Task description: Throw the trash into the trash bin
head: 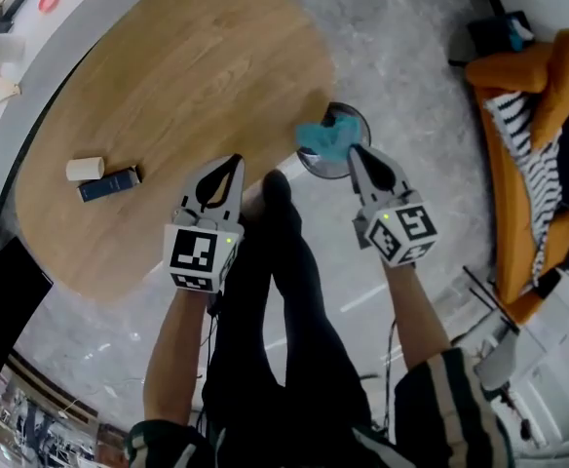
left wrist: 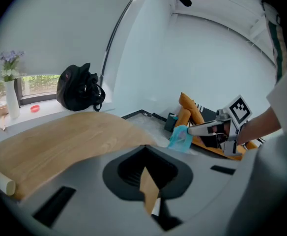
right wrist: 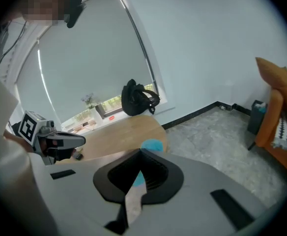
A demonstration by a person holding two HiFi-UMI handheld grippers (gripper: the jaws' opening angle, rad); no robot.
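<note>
The oval wooden table point(head: 187, 76) is filling the upper left of the head view and is serving as the landmark here. To the table's right, well apart across the grey stone floor point(head: 411, 57), an orange sofa point(head: 507, 68) is carrying a black-and-white striped cushion point(head: 518, 135). A black backpack point(left wrist: 78, 88) is sitting on the window ledge behind the table's far end, and a white vase point(left wrist: 11, 98) with pale flowers is standing further along that ledge. The round trash bin point(head: 358, 123) is standing on the floor just beside the table's right edge. The left gripper point(head: 234, 162) is hanging over the table's near right edge with its jaws together and nothing between them. The right gripper point(head: 355, 151) is hovering off the table's right side, over the bin, with its jaws clamped on the crumpled teal trash point(head: 325, 139). The wad is sticking out past the jaw tips above the bin's mouth, and whether it is touching the rim cannot be told. Near the table's left edge a cream roll point(head: 85, 169) is lying just beside a dark blue box point(head: 109, 184).
</note>
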